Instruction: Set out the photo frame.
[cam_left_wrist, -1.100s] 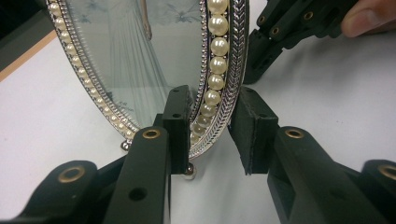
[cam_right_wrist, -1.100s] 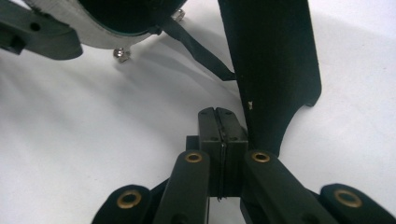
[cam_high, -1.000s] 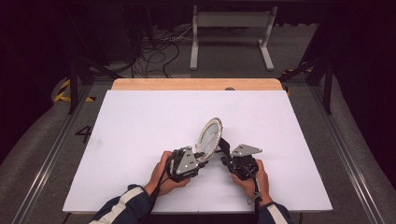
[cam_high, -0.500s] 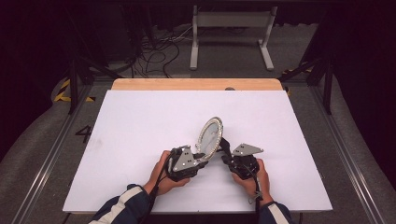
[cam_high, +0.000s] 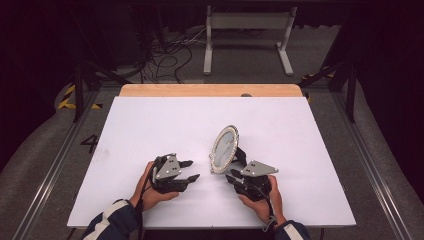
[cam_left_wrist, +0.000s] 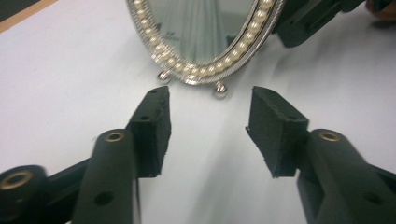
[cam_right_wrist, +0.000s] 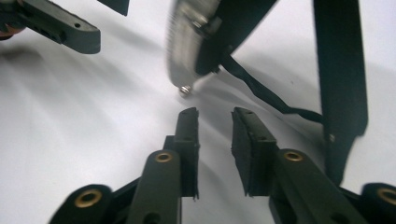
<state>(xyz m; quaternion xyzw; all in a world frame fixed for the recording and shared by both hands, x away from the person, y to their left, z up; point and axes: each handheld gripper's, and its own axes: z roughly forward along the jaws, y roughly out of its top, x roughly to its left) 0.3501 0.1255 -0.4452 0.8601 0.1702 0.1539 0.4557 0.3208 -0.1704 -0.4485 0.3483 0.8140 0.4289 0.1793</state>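
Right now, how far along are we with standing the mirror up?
Done: the oval pearl-rimmed mirror stands upright on the white table, propped on its black back stand. In hand: nothing; the left gripper and right gripper have just been opening, nothing between their jaws. Left: withdrawing both.

- White worktop (cam_high: 150, 130) with a wooden far edge, centre of frame.
- Grey floor (cam_high: 250, 60), tangled cables (cam_high: 167, 52) upper left.
- Pale metal stand (cam_high: 248, 22) at top; the surroundings lie dark.

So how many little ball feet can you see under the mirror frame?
2: in the left gripper view, one ball foot sits left and another ball foot right under the mirror. More may be hidden behind.
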